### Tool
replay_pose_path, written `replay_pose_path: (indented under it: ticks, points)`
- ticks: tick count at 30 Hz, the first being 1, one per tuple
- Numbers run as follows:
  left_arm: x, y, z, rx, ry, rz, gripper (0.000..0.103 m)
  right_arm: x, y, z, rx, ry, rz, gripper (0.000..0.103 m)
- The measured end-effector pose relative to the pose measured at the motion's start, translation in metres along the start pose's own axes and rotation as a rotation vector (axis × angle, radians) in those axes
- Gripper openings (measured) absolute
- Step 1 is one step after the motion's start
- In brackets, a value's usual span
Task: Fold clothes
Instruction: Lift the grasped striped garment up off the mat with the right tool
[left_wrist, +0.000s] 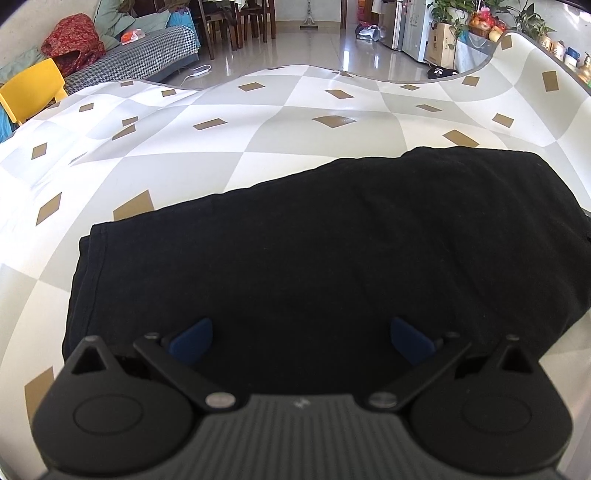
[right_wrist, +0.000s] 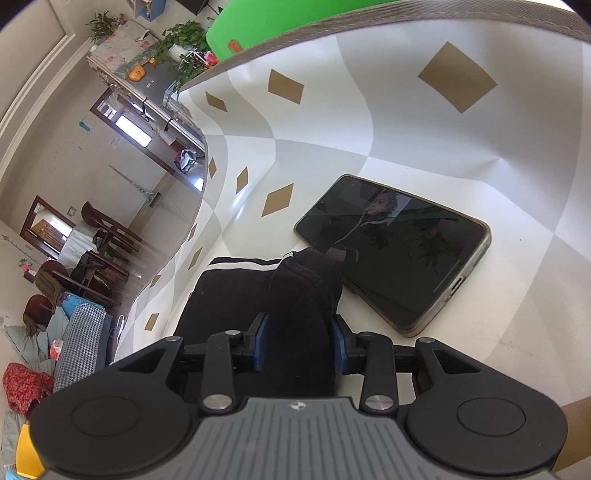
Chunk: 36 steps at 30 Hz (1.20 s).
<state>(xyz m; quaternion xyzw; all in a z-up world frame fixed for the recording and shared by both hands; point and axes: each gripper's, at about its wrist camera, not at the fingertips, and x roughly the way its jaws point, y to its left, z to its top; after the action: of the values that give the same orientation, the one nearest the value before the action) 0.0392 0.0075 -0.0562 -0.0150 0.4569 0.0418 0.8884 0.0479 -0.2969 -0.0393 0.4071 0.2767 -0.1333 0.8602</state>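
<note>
1. The left wrist view looks steeply down from close above the folded black garment (left_wrist: 332, 251), which fills its lower half; beyond lie the diamond-patterned tablecloth (left_wrist: 258, 122) and the room's far end.
2. The right wrist view is rolled sideways and sits very near the cloth, facing a dark phone (right_wrist: 399, 251) just ahead.
3. Both share the tablecloth and – probably – the same black garment, plus the houndstooth sofa (left_wrist: 147, 51).
</note>
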Motion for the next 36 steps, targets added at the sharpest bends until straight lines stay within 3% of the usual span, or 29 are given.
replay_pose_path:
  ticks: [4,7,11,29,36]
  points:
    - [0.000,0.000,0.000,0.000,0.000,0.000,0.103,0.004,0.006,-0.002,-0.063,-0.001,-0.011,0.034]
    - [0.000,-0.001,0.000,-0.001,0.000,0.001,0.103,0.006,0.008,-0.003,-0.094,0.003,-0.023,0.016]
    - [0.000,-0.001,0.000,-0.001,0.000,0.001,0.103,0.003,0.003,0.001,-0.034,0.025,-0.006,0.011]
    - [0.001,-0.001,0.006,-0.009,0.037,0.001,0.103,-0.027,0.022,0.015,-0.003,0.002,0.170,0.010]
    - [-0.014,0.020,0.009,-0.049,0.026,0.027,0.103,-0.034,0.030,0.020,-0.022,-0.016,0.221,0.010]
